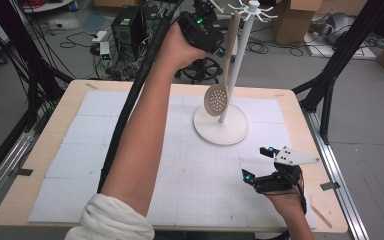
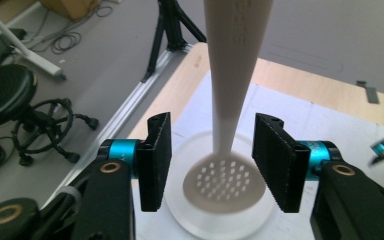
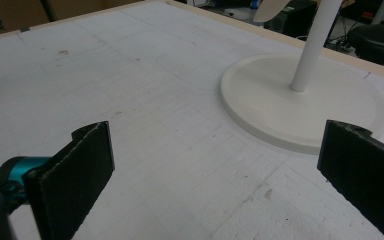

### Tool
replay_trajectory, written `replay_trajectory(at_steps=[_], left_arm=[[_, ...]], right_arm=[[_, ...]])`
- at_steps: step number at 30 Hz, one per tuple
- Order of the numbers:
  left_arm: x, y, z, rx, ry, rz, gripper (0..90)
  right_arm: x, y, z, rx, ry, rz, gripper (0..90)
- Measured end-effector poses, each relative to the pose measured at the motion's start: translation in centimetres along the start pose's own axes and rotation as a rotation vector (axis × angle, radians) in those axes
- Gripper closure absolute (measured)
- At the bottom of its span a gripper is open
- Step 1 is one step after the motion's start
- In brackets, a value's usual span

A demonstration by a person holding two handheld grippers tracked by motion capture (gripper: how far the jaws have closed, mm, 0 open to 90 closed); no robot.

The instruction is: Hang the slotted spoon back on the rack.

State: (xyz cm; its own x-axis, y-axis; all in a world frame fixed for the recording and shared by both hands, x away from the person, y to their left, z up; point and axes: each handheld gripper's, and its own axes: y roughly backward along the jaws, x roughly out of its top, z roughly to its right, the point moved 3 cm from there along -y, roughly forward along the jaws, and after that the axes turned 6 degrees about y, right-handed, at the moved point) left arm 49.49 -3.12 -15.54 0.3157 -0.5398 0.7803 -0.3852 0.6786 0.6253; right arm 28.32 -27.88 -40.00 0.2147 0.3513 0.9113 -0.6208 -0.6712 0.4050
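Note:
A beige slotted spoon (image 1: 218, 99) hangs by its handle top from a hook of the white utensil stand (image 1: 221, 131), its bowl just above the round base. My left gripper (image 1: 215, 44) is raised high beside the handle. In the left gripper view the spoon (image 2: 225, 182) hangs between the jaws of my left gripper (image 2: 214, 150), which stand apart from the handle on both sides without touching it. My right gripper (image 1: 256, 163) rests low on the mat at the front right, open, with nothing between its jaws (image 3: 220, 150). The stand's base (image 3: 305, 107) lies ahead of it.
White gridded mats (image 1: 105, 145) cover the wooden table (image 1: 55, 115). A black cable runs along my left forearm. Beyond the far edge are a stool (image 2: 5, 95), computer boxes, cartons and black frame legs (image 1: 330, 85).

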Motion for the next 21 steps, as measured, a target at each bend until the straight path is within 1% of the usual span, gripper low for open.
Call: replay_trajectory(at_steps=[1, 2, 4, 6, 7, 8, 9, 10, 11, 12, 13, 14, 15, 16, 18, 19, 20, 21], left_arm=[[-0.3, 0.2, 0.1, -0.029, 0.013, -0.001, 48.6], [-0.5, 0.4, 0.2, -0.053, 0.014, 0.003, 47.1], [-1.0, 1.0, 0.4, -0.080, 0.009, 0.025, 46.0], [-1.6, 1.6, 0.6, -0.122, 0.016, 0.062, 44.7], [-2.0, 1.8, 0.7, -0.135, 0.014, 0.059, 44.0], [-2.0, 1.8, 0.7, -0.135, 0.014, 0.059, 43.8], [-2.6, 2.3, 0.9, -0.133, 0.000, 0.029, 43.0], [-2.9, 2.5, 1.0, -0.138, -0.008, 0.026, 41.5], [-3.1, 2.8, 1.1, -0.144, -0.012, 0.032, 40.6], [-3.4, 3.2, 1.3, -0.152, -0.012, 0.054, 40.7], [-3.7, 3.5, 1.3, -0.169, -0.008, 0.078, 40.7], [-4.0, 3.8, 1.3, -0.191, -0.001, 0.082, 40.4], [-4.3, 3.9, 1.3, -0.185, -0.006, 0.068, 40.2], [-4.6, 4.1, 1.4, -0.170, -0.012, 0.054, 39.5], [-4.9, 4.3, 1.5, -0.169, -0.014, 0.059, 37.9], [-5.5, 4.8, 1.5, -0.199, -0.007, 0.103, 37.8], [-5.8, 5.0, 1.5, -0.210, -0.002, 0.108, 37.7], [-6.1, 5.1, 1.4, -0.211, -0.004, 0.108, 37.6]], right_arm=[[0.0, 0.0, 0.0, -0.001, 0.004, 0.001, 0.3], [0.0, 0.0, -0.1, 0.001, 0.004, -0.003, 0.3], [0.0, 0.0, -0.2, 0.004, 0.010, -0.006, 0.3], [0.1, 0.1, -0.3, 0.004, 0.012, -0.004, 0.3], [0.1, 0.1, -0.3, 0.003, 0.010, -0.005, 0.3], [0.1, 0.1, -0.3, 0.003, 0.010, -0.005, 0.3], [0.2, 0.1, -0.3, 0.002, 0.013, -0.001, 0.3], [0.2, 0.1, -0.3, 0.000, 0.014, 0.000, 0.3], [0.3, 0.0, -0.4, 0.002, 0.014, 0.000, 0.3], [0.3, -0.1, -0.4, 0.006, 0.014, -0.001, 0.3], [0.4, -0.2, -0.5, 0.005, 0.021, 0.001, 0.3], [0.5, -0.3, -0.5, 0.010, 0.021, -0.001, 0.3], [0.5, -0.4, -0.6, 0.011, 0.021, 0.000, 0.3], [0.6, -0.5, -0.6, 0.012, 0.027, 0.000, 0.3], [0.7, -0.6, -0.7, 0.015, 0.026, -0.003, 0.3], [0.8, -0.8, -0.7, 0.020, 0.029, -0.002, 0.3], [0.8, -0.9, -0.7, 0.019, 0.031, -0.002, 0.3], [0.8, -0.9, -0.7, 0.020, 0.033, 0.001, 0.3]])
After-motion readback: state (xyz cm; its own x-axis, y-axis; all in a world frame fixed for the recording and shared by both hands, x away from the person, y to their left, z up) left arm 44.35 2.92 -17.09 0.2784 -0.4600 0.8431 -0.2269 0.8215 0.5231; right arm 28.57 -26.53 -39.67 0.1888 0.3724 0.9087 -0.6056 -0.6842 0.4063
